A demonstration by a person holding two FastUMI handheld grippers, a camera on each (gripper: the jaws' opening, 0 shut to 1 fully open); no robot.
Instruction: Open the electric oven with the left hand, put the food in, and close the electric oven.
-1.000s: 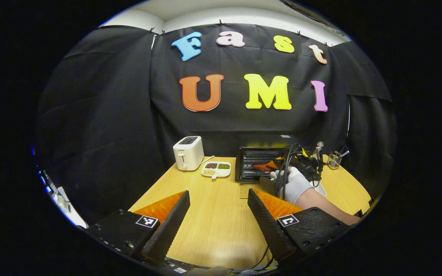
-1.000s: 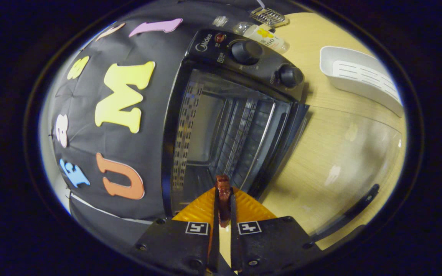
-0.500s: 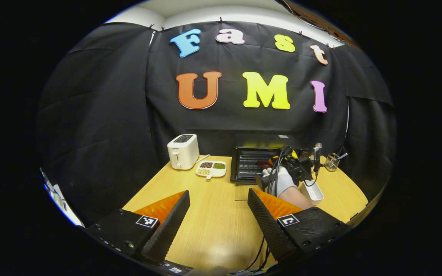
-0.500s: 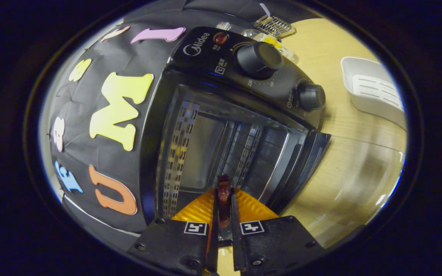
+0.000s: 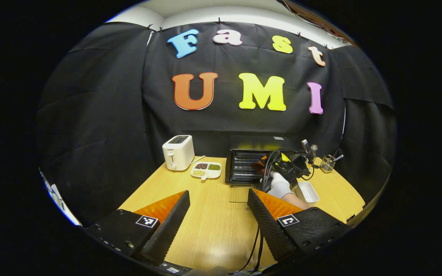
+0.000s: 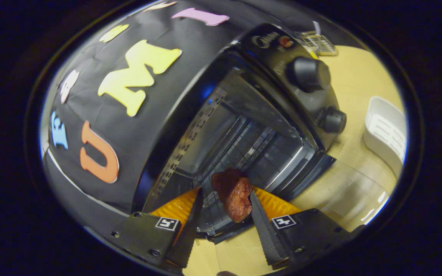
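Observation:
The black electric oven point(image 5: 244, 163) stands at the back of the wooden table point(image 5: 205, 226), its glass door point(image 5: 240, 193) folded down flat. In the right gripper view the oven point(image 6: 267, 96) is close, and its wire rack point(image 6: 244, 143) shows inside. A dark red piece of food point(image 6: 234, 193) sits between the spread fingers of my right gripper point(image 6: 225, 193), at the oven mouth and leaning toward the right-hand finger. A gloved hand point(image 5: 278, 184) holds that right gripper point(image 5: 261, 164) at the oven opening. My left gripper point(image 5: 218, 193) hangs open over the near table, holding nothing.
A white toaster point(image 5: 178, 152) and a divided dish of grains point(image 5: 206, 170) stand left of the oven. To its right lie a white tray point(image 5: 307, 191), also seen as the white tray point(image 6: 386, 134), and a wire holder point(image 5: 326, 164). A cable point(image 5: 257, 245) trails between my left fingers.
My right gripper has opened from shut on the food and has tilted while pushing nearer the oven mouth. The left gripper has drawn back a little and stays open.

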